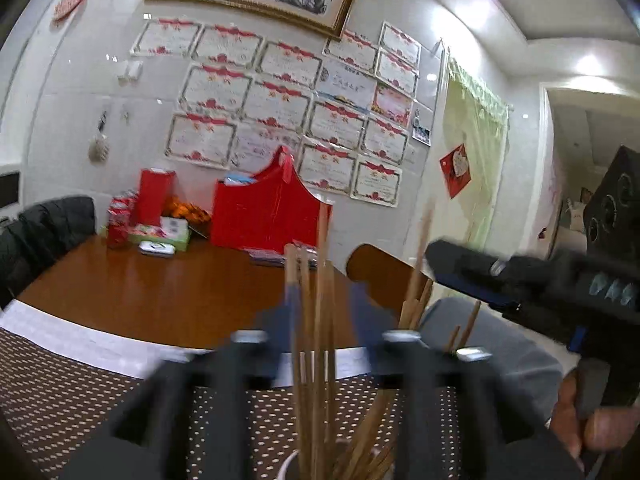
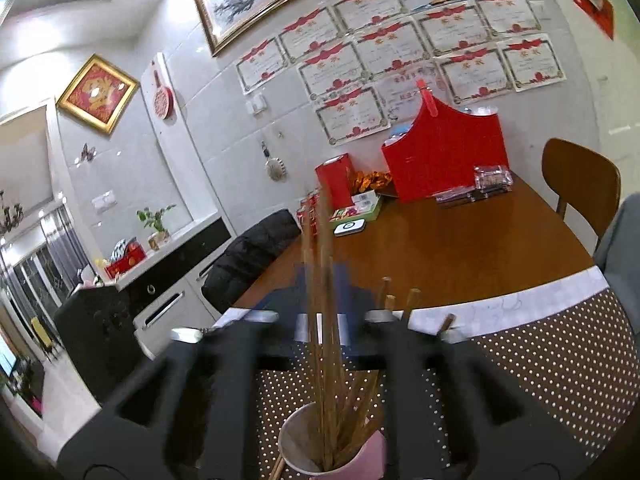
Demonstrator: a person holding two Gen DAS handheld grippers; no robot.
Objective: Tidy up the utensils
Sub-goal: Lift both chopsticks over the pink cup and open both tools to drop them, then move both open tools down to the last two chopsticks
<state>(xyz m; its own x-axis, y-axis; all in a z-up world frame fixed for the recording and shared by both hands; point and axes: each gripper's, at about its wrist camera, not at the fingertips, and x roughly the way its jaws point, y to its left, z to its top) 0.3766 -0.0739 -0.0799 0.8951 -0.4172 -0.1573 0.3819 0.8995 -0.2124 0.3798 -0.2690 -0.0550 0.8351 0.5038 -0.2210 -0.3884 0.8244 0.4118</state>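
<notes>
Chopsticks (image 2: 324,320) stand bundled in a pink cup (image 2: 352,456) between the right gripper's (image 2: 324,312) wide-apart fingers, likewise rising between the left gripper's (image 1: 320,320) spread fingers.

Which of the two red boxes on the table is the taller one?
The large red box with the peaked top beside the chair side; the small red box left of it is clearly lower.

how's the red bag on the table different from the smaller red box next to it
The red bag is the wider and taller of the two, with a curved, peaked top; the red box is narrow with a flat top. The bag stands nearer the wooden chair, the box nearer the black jacket. Both are red and stand upright at the wall end of the table.
</notes>
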